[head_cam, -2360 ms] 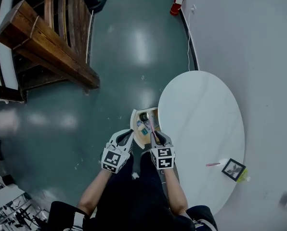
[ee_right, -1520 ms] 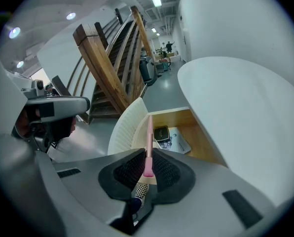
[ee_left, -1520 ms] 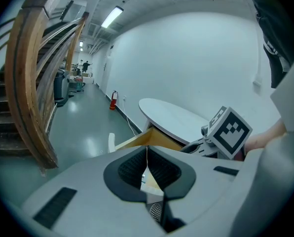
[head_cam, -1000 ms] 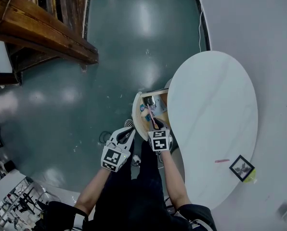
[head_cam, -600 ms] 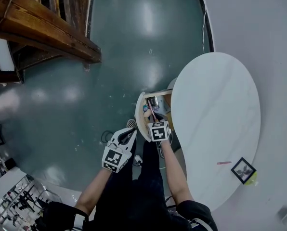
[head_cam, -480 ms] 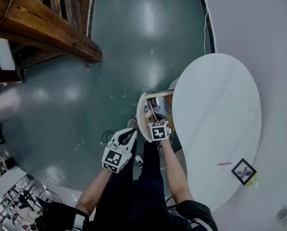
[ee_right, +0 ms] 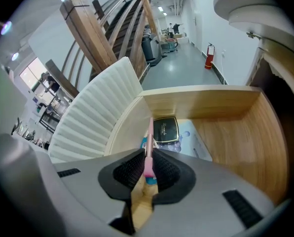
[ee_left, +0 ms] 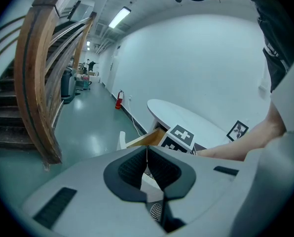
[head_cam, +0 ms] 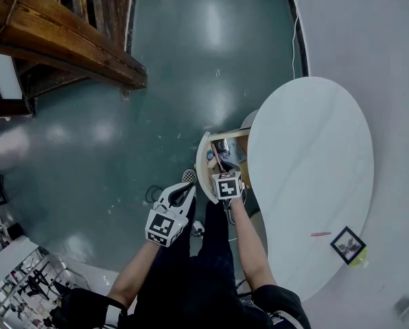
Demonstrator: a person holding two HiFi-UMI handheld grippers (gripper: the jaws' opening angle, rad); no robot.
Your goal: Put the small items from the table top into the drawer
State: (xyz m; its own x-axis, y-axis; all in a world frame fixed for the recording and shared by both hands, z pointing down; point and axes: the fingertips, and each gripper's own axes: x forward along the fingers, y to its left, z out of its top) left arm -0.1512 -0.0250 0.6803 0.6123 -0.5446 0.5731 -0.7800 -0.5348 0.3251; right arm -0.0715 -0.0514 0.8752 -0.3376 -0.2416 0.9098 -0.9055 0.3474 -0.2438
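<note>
1. Left gripper (ee_left: 147,152), at 7 o'clock in the head view: jaws pressed together, empty.
2. Right gripper (ee_right: 148,158) pinches a pink pen (ee_right: 149,132) inside the open drawer (ee_right: 226,127). Its own view shows a black case (ee_right: 165,129) beneath.
3. Only the head view shows a second pen (head_cam: 320,234) on the table (head_cam: 307,149), at 4 o'clock.

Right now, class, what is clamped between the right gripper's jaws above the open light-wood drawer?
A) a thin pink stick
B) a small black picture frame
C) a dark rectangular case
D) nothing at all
A: the right gripper view shows the right gripper with its jaws shut on the thin pink stick, over the open light-wood drawer, where the dark rectangular case lies on the floor.
</note>
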